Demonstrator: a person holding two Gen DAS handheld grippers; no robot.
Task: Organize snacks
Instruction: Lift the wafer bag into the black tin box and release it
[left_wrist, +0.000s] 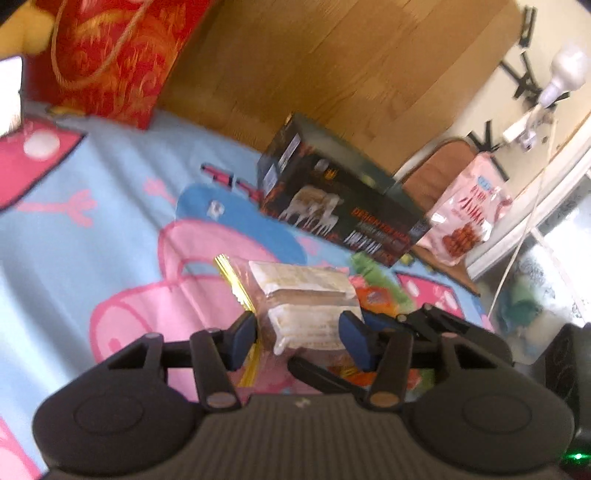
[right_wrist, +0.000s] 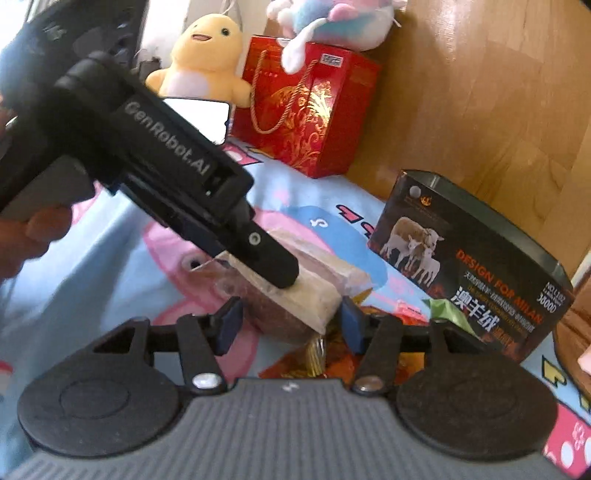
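A clear-wrapped packet of cream and brown cake slices (left_wrist: 306, 299) lies on top of orange and green snack packets (left_wrist: 373, 295) on a blue and pink cartoon blanket (left_wrist: 110, 229). My left gripper (left_wrist: 299, 332) is open, its blue pads on either side of the packet's near end. My right gripper (right_wrist: 291, 325) is open too and straddles the same packet (right_wrist: 295, 299), with a gap at its left pad. In the right wrist view, a black finger (right_wrist: 273, 262) of the left gripper rests against the packet's top.
A black box with a sheep picture (right_wrist: 472, 273) stands open-topped just beyond the snacks. A pink snack bag (left_wrist: 469, 218) leans at the far right. A red gift bag (right_wrist: 306, 107), a yellow plush (right_wrist: 203, 62) and a phone (right_wrist: 199, 114) sit by the wooden board. A hand (right_wrist: 22, 236) holds the left gripper.
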